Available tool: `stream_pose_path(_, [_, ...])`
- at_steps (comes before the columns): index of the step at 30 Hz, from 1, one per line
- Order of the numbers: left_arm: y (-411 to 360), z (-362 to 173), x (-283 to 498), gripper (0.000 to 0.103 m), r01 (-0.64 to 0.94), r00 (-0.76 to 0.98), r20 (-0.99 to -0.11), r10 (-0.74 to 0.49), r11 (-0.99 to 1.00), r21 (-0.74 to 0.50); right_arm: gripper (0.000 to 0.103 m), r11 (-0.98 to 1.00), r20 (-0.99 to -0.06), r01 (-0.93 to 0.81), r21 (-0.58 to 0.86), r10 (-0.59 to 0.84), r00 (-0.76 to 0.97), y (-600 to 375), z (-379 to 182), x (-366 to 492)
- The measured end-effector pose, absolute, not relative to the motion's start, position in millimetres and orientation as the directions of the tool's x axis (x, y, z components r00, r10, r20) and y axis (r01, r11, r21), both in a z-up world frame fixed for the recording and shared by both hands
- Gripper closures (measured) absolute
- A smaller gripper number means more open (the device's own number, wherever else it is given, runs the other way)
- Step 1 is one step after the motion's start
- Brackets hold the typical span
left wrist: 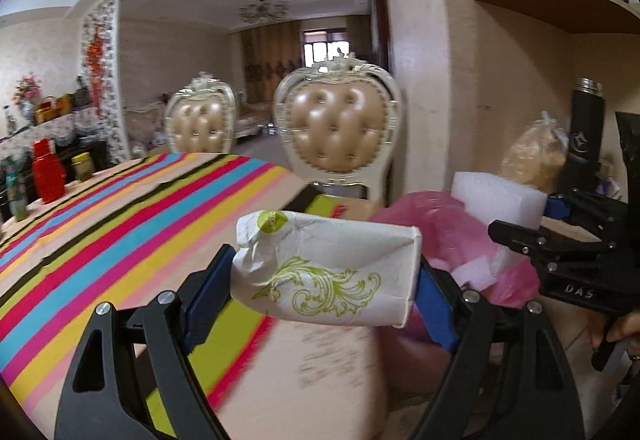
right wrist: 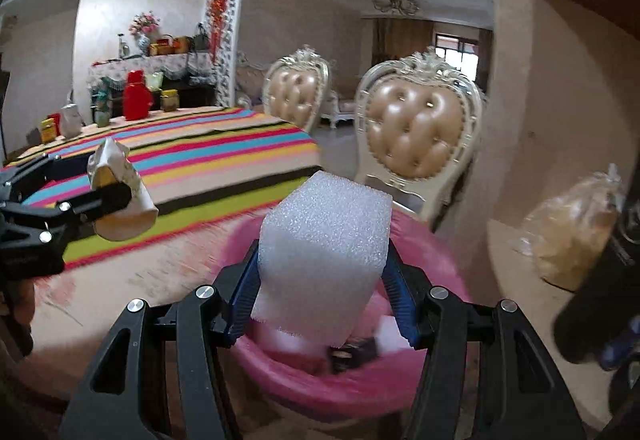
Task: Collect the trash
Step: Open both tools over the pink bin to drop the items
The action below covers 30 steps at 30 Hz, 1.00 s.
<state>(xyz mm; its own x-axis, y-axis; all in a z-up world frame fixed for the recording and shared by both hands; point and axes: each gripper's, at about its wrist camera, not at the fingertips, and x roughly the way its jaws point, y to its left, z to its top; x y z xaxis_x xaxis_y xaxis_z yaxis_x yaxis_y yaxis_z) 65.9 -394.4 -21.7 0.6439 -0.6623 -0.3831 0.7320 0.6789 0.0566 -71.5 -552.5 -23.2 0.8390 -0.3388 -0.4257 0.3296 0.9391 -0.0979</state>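
Observation:
My left gripper (left wrist: 320, 280) is shut on a crushed white paper cup (left wrist: 332, 272) with a green scroll print, held sideways above the table edge. The cup also shows in the right wrist view (right wrist: 120, 196), left of the bin. My right gripper (right wrist: 324, 276) is shut on a white foam block (right wrist: 324, 252) and holds it over the opening of a pink-bagged trash bin (right wrist: 352, 380). Some white and dark scraps lie inside the bin. In the left wrist view the pink bag (left wrist: 444, 232) and the foam block (left wrist: 500, 200) sit just right of the cup.
A striped tablecloth (left wrist: 120, 216) covers the table, with a red bottle (left wrist: 48, 172) and jars at its far end. Two tufted chairs (left wrist: 340, 132) stand behind the table. A clear bag of brown stuff (right wrist: 576, 228) and a black flask (left wrist: 586, 128) stand at the right.

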Motion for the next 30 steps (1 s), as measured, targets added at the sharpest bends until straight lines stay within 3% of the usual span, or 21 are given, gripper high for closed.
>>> stream_pose_path(12, [-505, -29, 80, 0.021, 0.858, 0.455, -0.449, -0.769, 0.514, -0.011, 0.047, 0.913, -0.428, 0.408, -0.023, -0.378, 0.821, -596, -30, -97])
stream_pose_path(16, [-530, -29, 92, 0.008, 0.882, 0.413, -0.457, -0.788, 0.471, -0.017, 0.046, 0.914, -0.435, 0.406, -0.015, -0.372, 0.82, -598, -32, -96])
stream_pose_path(25, [-466, 2, 116, 0.005, 0.793, 0.559, -0.377, -0.738, 0.609, -0.017, 0.043, 0.926, -0.442, 0.378, 0.016, -0.332, 0.833, -595, -38, -72])
stream_pose_path(28, [-435, 5, 121, 0.005, 0.746, 0.62, -0.379, -0.687, 0.665, 0.014, 0.025, 0.925, -0.436, 0.381, 0.013, -0.338, 0.834, -594, -39, -55])
stream_pose_path(30, [-411, 4, 124, 0.005, 0.711, 0.656, -0.388, -0.647, 0.703, 0.028, 0.024, 0.911, -0.439, 0.412, 0.011, -0.365, 0.821, -594, -37, -49])
